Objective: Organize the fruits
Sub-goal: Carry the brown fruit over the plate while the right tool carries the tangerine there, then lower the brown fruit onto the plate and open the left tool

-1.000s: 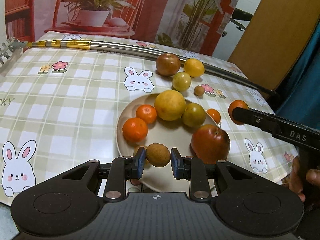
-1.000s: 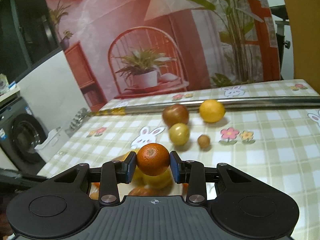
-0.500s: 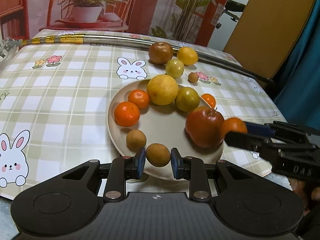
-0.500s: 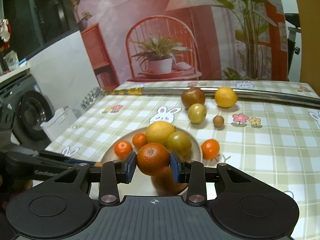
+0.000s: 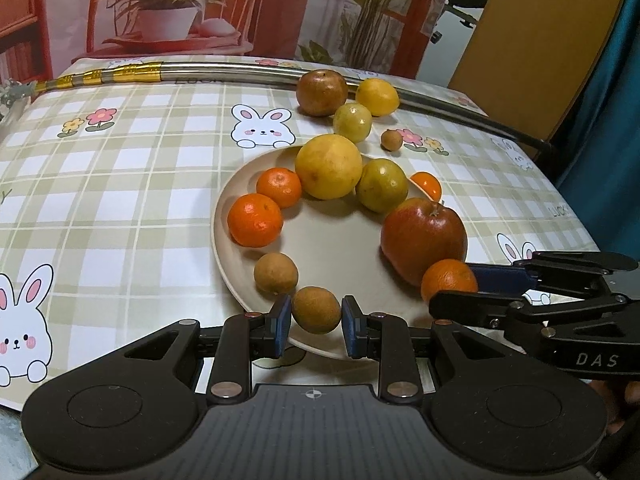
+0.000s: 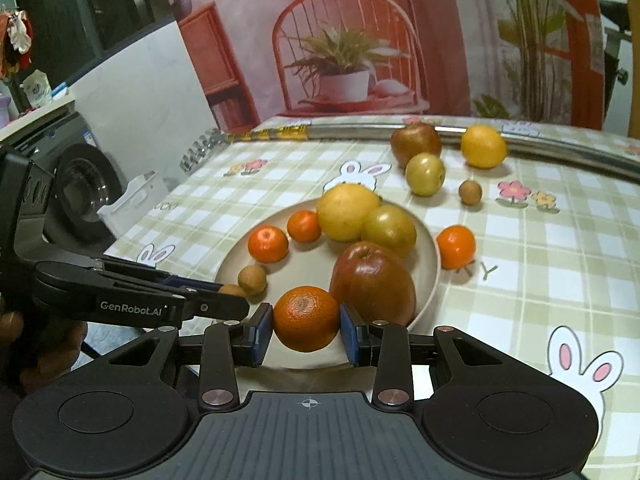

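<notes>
Two hand-held grippers at work over a smooth beige round plate [image 5: 240, 280]. Left hand-held gripper [image 5: 316, 322] clamped by blue pads on a small matte brown round fruit [image 5: 316, 309] at the plate's 6 o'clock rim. Right hand-held gripper [image 6: 306, 330] clamped on a dimpled, pebbly orange [image 6: 306, 318], navel end facing the camera, at 5 o'clock beside a glossy red apple [image 5: 423, 240] with stem upward. Ringed by round citrus on a checked, bunny-printed tabletop [image 5: 120, 184].

Black grippers, blue-padded fingers [image 5: 281, 320] (silver screws).
</notes>
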Available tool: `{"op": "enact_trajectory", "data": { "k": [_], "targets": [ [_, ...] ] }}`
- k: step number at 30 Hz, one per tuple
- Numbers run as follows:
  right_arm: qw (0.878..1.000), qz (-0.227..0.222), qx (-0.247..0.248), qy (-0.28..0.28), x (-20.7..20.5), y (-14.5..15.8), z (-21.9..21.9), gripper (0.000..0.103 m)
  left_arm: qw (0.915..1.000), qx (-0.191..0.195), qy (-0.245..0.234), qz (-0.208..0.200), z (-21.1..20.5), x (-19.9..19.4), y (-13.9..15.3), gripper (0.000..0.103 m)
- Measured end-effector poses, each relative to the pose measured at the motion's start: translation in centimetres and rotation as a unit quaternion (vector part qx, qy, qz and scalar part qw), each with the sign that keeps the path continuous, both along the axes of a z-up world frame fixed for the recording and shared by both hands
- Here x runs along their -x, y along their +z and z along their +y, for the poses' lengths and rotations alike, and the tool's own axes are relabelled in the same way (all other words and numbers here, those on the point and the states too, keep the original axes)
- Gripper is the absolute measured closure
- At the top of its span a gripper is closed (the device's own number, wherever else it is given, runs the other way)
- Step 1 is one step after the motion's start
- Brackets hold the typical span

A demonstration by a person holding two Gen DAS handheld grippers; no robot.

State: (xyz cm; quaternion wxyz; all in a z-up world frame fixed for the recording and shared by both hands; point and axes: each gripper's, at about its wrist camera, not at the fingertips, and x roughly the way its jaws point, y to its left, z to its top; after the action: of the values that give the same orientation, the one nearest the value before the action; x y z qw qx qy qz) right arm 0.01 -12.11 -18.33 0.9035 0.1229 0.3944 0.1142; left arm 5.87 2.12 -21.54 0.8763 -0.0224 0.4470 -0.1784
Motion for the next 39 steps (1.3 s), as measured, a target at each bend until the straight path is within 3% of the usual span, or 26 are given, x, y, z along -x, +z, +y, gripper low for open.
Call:
{"op": "enact_trajectory", "data": {
  "k": [22, 39],
  "targets": [
    [0.998, 0.063, 0.005, 0.031, -2.4, -1.9, 1.3, 0.070, 0.9999, 0.015, -0.003, -0.003, 0.5, 0.1, -0.1, 0.074],
    [0.997, 0.072, -0.008, 0.034, -2.6, -2.4, 1.3, 0.067, 0.9999, 0.014, -0.005, -0.002, 0.2, 0.4, 0.1, 0.074]
  ]
}}
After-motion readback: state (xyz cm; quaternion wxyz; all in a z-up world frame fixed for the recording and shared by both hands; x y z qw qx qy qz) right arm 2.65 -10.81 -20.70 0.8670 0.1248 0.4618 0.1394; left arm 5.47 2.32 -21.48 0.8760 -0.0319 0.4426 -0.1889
